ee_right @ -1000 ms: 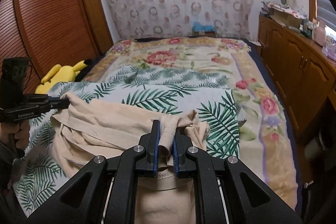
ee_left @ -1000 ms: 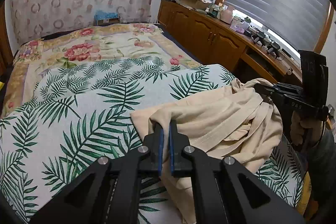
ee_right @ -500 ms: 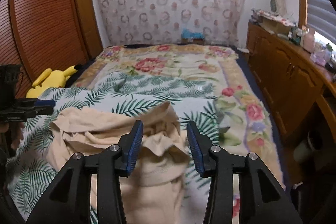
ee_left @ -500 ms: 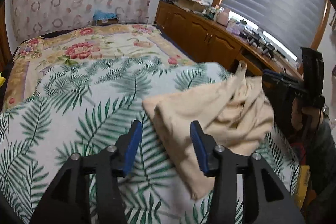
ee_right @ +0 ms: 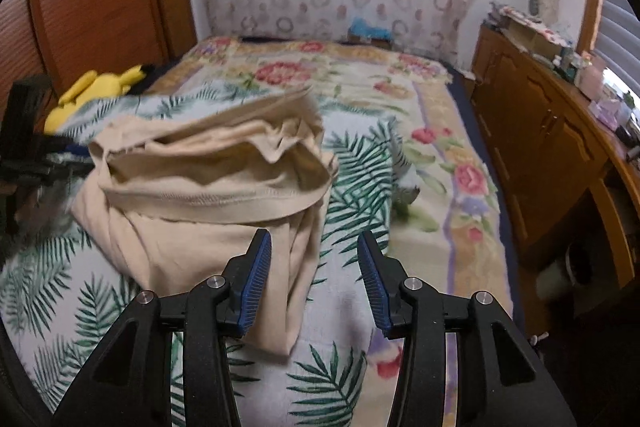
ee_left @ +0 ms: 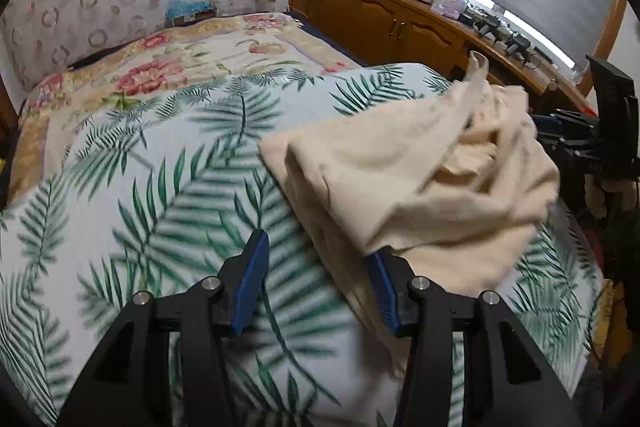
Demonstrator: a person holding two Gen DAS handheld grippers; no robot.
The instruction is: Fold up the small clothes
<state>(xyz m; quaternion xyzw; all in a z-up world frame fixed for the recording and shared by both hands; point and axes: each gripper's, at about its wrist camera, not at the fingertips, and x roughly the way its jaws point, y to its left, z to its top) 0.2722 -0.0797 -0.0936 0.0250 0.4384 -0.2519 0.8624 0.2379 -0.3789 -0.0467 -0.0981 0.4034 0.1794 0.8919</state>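
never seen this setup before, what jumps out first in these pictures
A crumpled beige garment lies heaped on the palm-leaf sheet at the near end of the bed, part of it draping between the blue pads of the open left tool and the open right tool. Beyond it a floral blanket covers the bed's far end, with a yellow plush toy by the wooden wardrobe.

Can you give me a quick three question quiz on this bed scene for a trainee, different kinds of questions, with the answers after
1. True or false: the left gripper is clamped on the beige garment.
2. What yellow thing lies at the bed's far left edge?
3. The garment lies on: A) the palm-leaf sheet B) the wooden cabinet C) the floor.

Key: 1. False, both it and the right gripper stand open. 2. A plush toy. 3. A.
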